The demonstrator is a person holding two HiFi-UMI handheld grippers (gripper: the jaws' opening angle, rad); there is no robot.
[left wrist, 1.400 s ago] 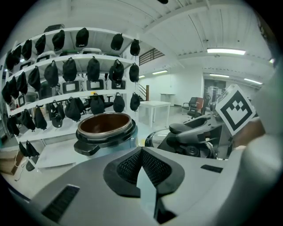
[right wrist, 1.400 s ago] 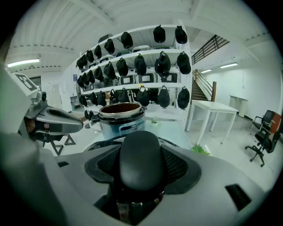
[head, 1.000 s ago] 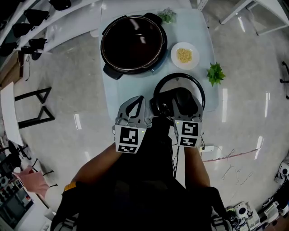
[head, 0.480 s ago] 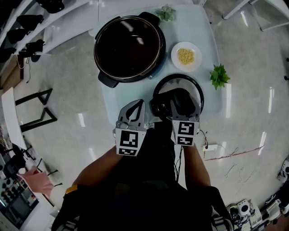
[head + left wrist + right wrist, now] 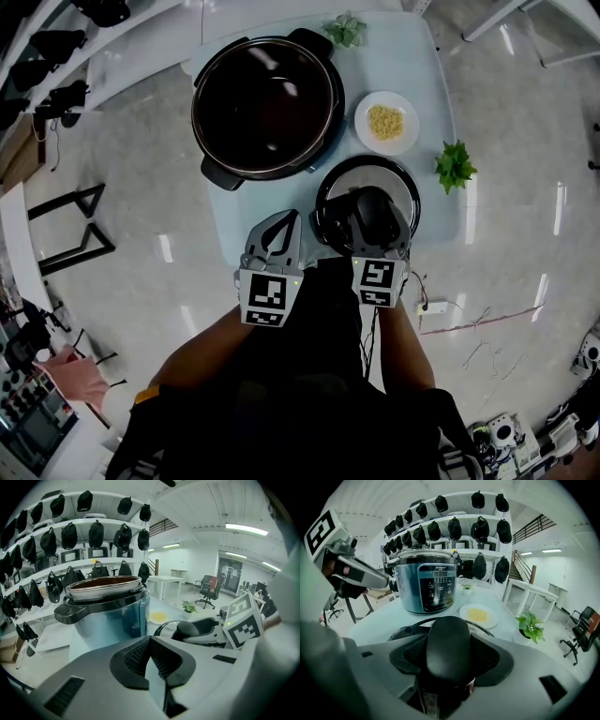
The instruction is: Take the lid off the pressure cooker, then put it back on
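The lid (image 5: 380, 172), round, glossy and black-rimmed, lies on the pale blue tabletop (image 5: 427, 84) at the lower centre of the head view, just beside the open cooker (image 5: 267, 98). Its smooth, rounded black handle (image 5: 449, 641) is clamped between the mesh-textured fingers of the right gripper (image 5: 375, 228). The left gripper (image 5: 281, 228) is held over the tabletop's near edge, its fingers pressed together on nothing. A shiny steel rim is seen around the cooker's dark pot. A white plate (image 5: 406, 137) of yellow grains stands near the lid.

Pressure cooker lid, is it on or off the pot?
Off. The pressure cooker shows its open dark inside; the lid is beside it, held by the right tongs.
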